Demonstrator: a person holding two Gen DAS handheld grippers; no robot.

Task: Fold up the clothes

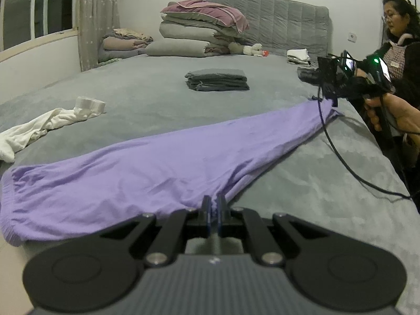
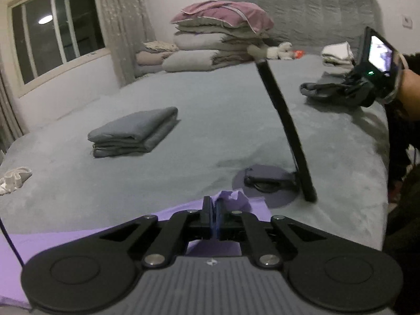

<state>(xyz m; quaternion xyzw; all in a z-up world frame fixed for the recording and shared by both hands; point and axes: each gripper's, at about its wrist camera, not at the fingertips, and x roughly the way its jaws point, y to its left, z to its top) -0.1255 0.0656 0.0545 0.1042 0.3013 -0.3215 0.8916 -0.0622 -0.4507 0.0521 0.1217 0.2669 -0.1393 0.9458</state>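
1. Left gripper (image 1: 214, 204) is clamped tight on an edge of the purple garment (image 1: 147, 168), which is spread flat across the grey bed (image 1: 147, 97).
2. Right gripper (image 2: 213, 207) pinches a bunched purple corner.
3. Small white logo on each gripper body, too tiny to read, honestly.
4. Folded grey stack (image 1: 217, 79) sits mid-bed.

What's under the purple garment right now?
The purple garment lies spread on the grey bed cover, which shows all around it. Anything beneath the cloth itself is covered.

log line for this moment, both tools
left tool: shut on lilac cotton garment | right tool: shut on garment | grey bed
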